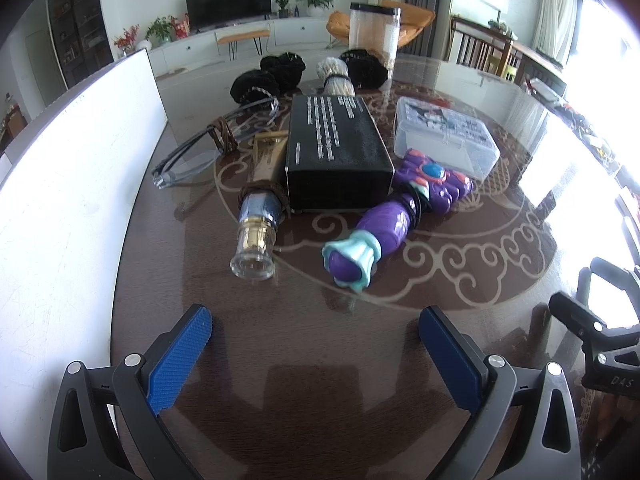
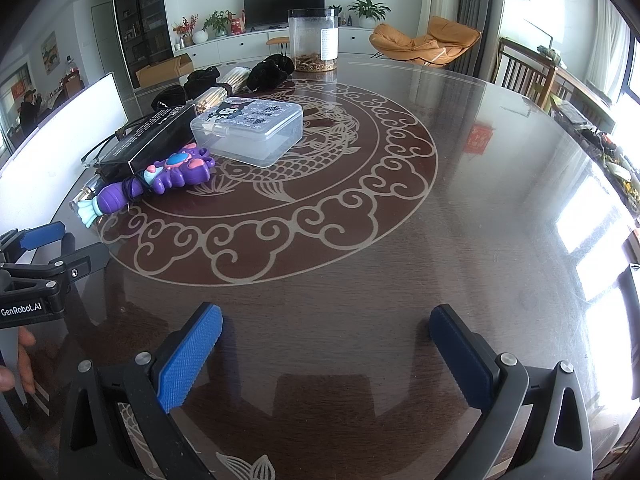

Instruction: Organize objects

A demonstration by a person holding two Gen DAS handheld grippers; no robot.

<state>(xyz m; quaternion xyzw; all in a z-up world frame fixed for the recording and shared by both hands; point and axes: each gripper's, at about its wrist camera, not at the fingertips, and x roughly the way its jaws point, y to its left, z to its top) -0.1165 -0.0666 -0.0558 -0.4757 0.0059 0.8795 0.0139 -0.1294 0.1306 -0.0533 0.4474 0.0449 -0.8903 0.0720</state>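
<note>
Glossy dark tabletop (image 2: 460,208) with a pale swirl and fish pattern is carrying everything. Over its near part the left tool (image 1: 316,344) is hovering with its blue pads spread wide, holding nothing. The right tool (image 2: 326,346) is hovering the same way, wide apart and empty, over bare wood.

Just ahead of the left tool a purple toy wand (image 1: 394,220) is lying on the tabletop, and beside it a gold tube with a clear cap (image 1: 256,232). Both are touching a black box (image 1: 336,152). To the right of the box a clear plastic case (image 1: 448,140) is sitting. Glasses (image 1: 200,152) are lying to the left. Farther back, black scrunchies (image 1: 280,70) and a clear jar (image 1: 374,32) are standing near the edge.
</note>
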